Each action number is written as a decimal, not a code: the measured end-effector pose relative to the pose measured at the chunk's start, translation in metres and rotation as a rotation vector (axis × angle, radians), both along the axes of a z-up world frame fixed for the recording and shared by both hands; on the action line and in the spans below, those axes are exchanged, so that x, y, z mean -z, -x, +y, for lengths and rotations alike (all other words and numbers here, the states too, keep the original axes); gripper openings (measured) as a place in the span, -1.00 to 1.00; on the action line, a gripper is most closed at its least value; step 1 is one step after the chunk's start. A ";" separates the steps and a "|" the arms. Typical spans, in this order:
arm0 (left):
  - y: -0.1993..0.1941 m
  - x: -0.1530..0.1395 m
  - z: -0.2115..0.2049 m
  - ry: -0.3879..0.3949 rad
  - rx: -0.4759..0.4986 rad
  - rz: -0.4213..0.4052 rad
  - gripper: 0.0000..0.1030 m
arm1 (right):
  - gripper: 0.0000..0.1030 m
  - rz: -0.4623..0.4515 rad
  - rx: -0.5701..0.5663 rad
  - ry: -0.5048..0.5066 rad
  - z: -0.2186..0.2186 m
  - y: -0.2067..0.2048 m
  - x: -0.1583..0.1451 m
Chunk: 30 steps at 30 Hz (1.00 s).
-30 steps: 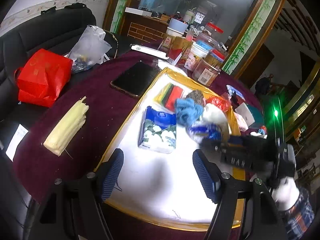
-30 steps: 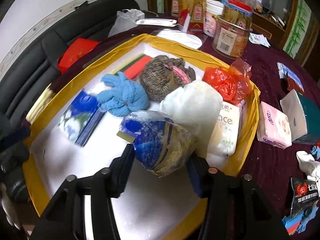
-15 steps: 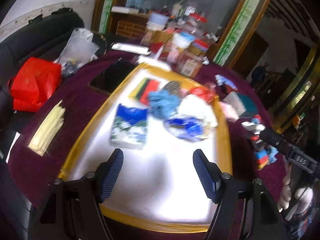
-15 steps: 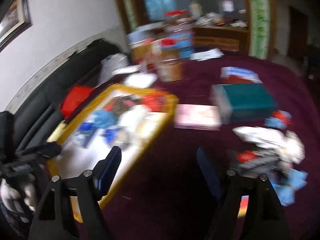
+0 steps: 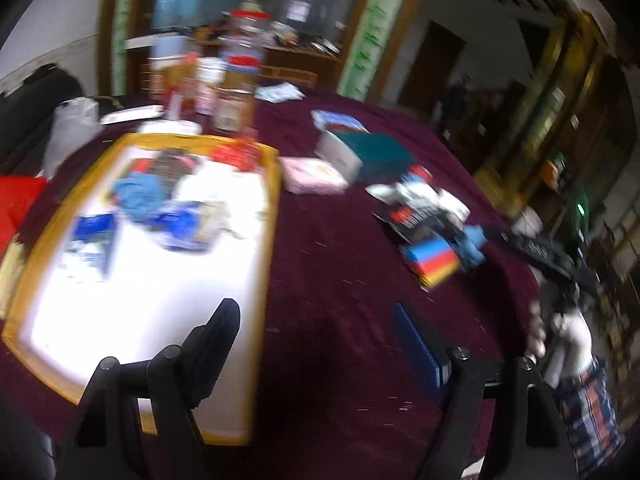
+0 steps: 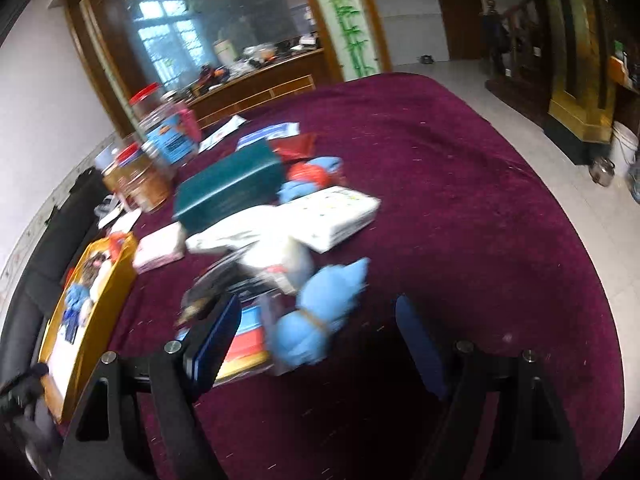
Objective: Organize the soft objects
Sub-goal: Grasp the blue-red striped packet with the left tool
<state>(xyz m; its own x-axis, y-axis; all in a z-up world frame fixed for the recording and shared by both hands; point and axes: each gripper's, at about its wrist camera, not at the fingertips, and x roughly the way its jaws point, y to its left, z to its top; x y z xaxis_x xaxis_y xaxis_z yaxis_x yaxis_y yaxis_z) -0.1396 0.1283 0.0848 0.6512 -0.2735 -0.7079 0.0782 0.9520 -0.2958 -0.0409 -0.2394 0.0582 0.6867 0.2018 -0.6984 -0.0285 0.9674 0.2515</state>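
Swung off the yellow tray (image 5: 274, 208) toward the blue soft toy (image 6: 320, 312), right gripper (image 6: 316, 344) wide and empty, left gripper (image 5: 320, 344) wide too. Risked snagging the neighbouring packets.

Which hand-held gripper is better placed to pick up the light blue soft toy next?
The right hand-held gripper: it is open, with the light blue soft toy just ahead between its fingers. The left hand-held gripper, also open, faces bare cloth beside the yellow tray.
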 end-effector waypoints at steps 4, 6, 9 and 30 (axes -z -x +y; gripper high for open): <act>-0.007 0.003 -0.045 -0.025 0.092 0.021 0.59 | 0.53 -0.020 0.026 -0.035 -0.019 -0.009 0.008; -0.011 0.003 -0.066 -0.046 0.134 0.023 0.59 | 0.53 -0.021 0.028 -0.053 -0.022 -0.010 0.014; -0.024 0.003 -0.095 -0.089 0.171 0.029 0.59 | 0.53 -0.015 0.016 -0.081 -0.023 -0.009 0.016; -0.104 0.060 -0.227 -0.432 0.508 -0.038 0.62 | 0.53 0.062 0.054 -0.241 -0.050 -0.014 0.031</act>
<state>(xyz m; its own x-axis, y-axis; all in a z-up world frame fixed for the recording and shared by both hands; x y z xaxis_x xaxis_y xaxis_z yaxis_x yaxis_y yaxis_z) -0.0355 -0.0986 0.0244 0.5433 -0.2495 -0.8016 0.5509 0.8265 0.1161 -0.0268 -0.2889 0.0269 0.6586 0.3313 -0.6756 0.0446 0.8791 0.4746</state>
